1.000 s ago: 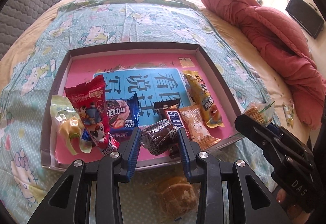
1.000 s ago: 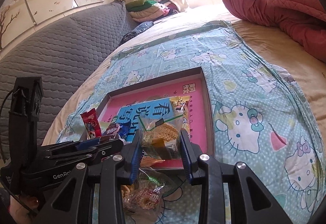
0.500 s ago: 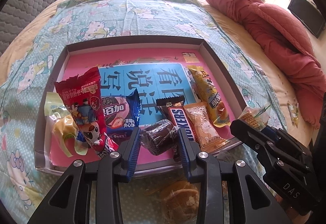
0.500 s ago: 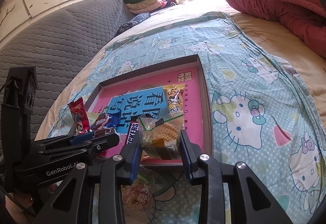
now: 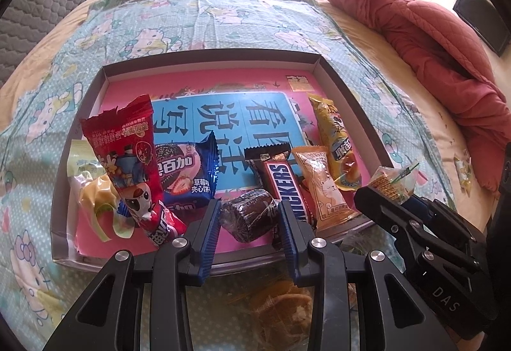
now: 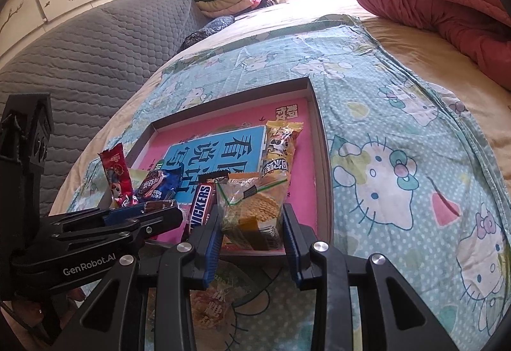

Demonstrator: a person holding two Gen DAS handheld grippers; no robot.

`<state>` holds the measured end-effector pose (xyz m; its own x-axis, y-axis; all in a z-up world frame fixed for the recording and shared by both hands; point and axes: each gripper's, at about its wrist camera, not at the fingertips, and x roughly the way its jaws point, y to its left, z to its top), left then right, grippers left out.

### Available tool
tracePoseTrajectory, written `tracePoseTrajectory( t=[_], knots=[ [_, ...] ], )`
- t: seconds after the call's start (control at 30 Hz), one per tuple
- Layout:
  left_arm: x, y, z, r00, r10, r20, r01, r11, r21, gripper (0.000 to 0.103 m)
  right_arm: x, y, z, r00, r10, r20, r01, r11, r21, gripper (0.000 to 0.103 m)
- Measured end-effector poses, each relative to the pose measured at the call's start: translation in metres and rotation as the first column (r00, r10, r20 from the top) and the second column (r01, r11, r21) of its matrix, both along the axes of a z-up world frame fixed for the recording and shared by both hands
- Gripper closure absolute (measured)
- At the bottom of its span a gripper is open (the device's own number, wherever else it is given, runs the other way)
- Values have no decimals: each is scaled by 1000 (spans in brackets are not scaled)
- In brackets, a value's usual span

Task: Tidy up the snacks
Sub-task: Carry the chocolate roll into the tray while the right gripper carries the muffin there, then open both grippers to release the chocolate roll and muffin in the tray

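A shallow grey tray (image 5: pixel 207 58) with a pink and blue floor lies on the bed. Along its near side lie a red packet (image 5: pixel 127 165), a blue cookie packet (image 5: pixel 185 178), a Snickers bar (image 5: pixel 284 188), an orange packet (image 5: pixel 322 188) and a yellow packet (image 5: pixel 335 143). My left gripper (image 5: pixel 249 216) is shut on a dark chocolate cake (image 5: pixel 247 218) in clear wrap, over the tray's near edge. My right gripper (image 6: pixel 252 223) is shut on a clear bag of crackers (image 6: pixel 252 207) at the near right corner of the tray (image 6: pixel 321 140). Whether either snack touches the tray floor I cannot tell.
Loose wrapped snacks lie on the Hello Kitty sheet in front of the tray: a bun (image 5: pixel 281 309) and a printed packet (image 6: pixel 210 309). A small packet (image 5: pixel 463 172) lies far right. A red quilt (image 5: pixel 431 31) is heaped at the right, a grey padded headboard (image 6: pixel 80 47) at the left.
My right gripper has come down a little with the cracker bag, closer over the tray's near right corner. My left gripper keeps its hold on the cake and has hardly moved.
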<state>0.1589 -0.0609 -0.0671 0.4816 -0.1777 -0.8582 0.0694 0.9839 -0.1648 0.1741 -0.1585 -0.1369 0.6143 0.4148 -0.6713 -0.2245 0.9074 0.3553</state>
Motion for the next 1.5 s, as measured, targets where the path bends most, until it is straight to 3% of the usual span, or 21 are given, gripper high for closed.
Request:
tracePoseTrajectory(
  t=[0.57, 0.83, 1.3, 1.5],
  knots=[
    [0, 2, -2, 1000, 1, -16, -2, 1000, -20, 66, -1, 14, -4, 999, 6, 31, -4, 996, -84, 67],
    [-1, 4, 1, 1000, 2, -15, -3, 999, -34, 63, -2, 10, -4, 1000, -10, 30, 12, 997, -77, 67],
    [-7, 11, 17, 1000, 11, 10, -10, 996, -85, 42, -5, 1, 6, 997, -50, 63, 55, 996, -74, 58],
    [-13, 12, 29, 999, 7, 32, -4, 996, -90, 41, -9, -1, 17, 994, -55, 99, 61, 996, -59, 56]
  ],
)
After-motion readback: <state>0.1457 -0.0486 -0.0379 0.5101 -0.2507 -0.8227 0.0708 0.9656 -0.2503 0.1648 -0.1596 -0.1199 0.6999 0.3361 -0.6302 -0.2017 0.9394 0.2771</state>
